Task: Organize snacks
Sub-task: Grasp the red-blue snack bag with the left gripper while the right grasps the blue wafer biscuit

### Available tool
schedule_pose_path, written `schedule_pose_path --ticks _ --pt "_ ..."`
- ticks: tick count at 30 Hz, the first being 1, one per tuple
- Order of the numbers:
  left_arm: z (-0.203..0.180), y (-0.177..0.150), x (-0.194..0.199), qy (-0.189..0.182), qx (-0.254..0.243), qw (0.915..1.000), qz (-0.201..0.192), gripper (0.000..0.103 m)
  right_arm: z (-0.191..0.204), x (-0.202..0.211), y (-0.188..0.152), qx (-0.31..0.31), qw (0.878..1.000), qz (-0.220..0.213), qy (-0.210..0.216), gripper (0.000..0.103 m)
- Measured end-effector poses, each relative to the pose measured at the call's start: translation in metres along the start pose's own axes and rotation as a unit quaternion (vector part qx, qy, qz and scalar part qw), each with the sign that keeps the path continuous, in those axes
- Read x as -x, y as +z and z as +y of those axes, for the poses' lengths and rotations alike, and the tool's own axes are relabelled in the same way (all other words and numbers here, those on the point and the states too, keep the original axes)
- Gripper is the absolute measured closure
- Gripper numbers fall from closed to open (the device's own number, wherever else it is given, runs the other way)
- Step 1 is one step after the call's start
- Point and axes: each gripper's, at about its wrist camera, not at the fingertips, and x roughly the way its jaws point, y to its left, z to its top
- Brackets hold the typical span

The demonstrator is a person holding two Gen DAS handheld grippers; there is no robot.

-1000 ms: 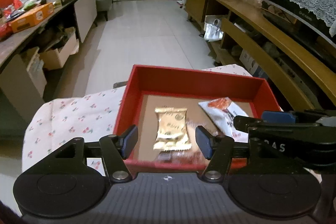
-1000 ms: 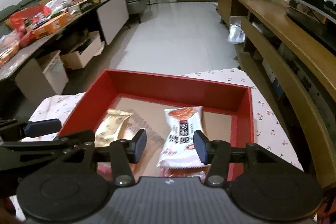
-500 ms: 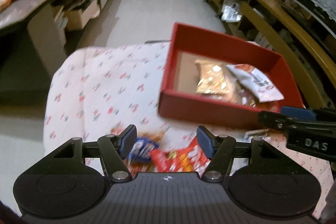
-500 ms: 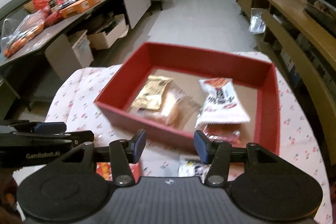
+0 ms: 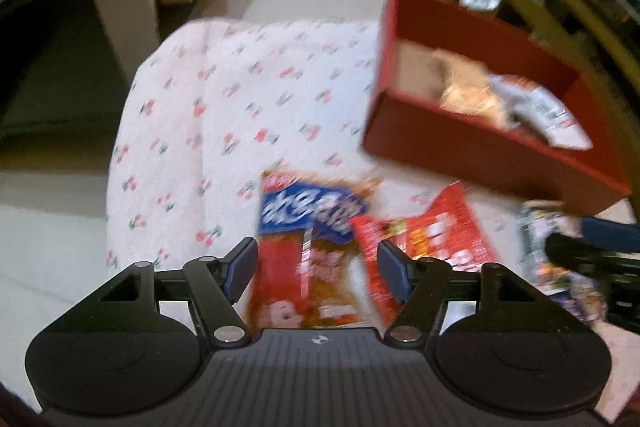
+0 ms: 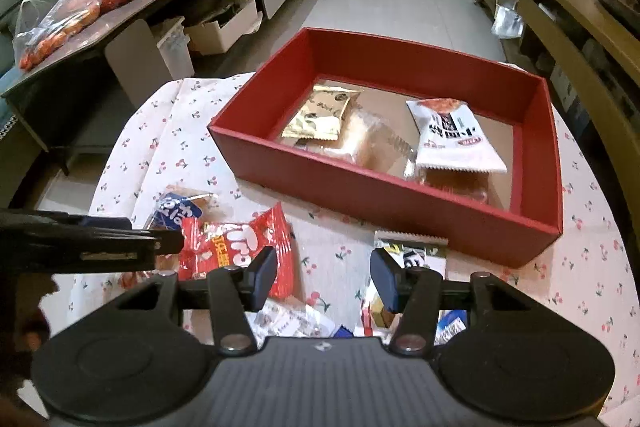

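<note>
— How many packets lie in the red rectangular cardboard box at centre frame?
— Three clearly: one gold foil sachet, one clear-wrapped pastry, one white packet.
— And loose in the lower half?
— One red bag and one blue-labelled bag; others too hidden to count.

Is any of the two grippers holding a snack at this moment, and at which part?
Nothing is held. The left gripper and right gripper are both open above loose packets.

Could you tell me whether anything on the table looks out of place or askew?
Yes: several snack packets lie loose on the cherry-print tablecloth outside the red box, including a red packet and a blue-and-red one, overlapping at odd angles.
</note>
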Motion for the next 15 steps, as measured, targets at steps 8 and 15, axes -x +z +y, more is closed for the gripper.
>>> schedule_pose_path --ticks 8,15 --pt "0.002 -0.01 -0.018 0.017 -0.011 0.9996 0.018 0.023 -0.007 0.004 -0.01 0.0 1.0 0.005 -0.002 0.032" --pt "-0.01 -0.02 -0.005 0.023 -0.044 0.9987 0.013 0.05 -0.019 0.01 -0.017 -0.007 1.0 0.005 -0.009 0.032"
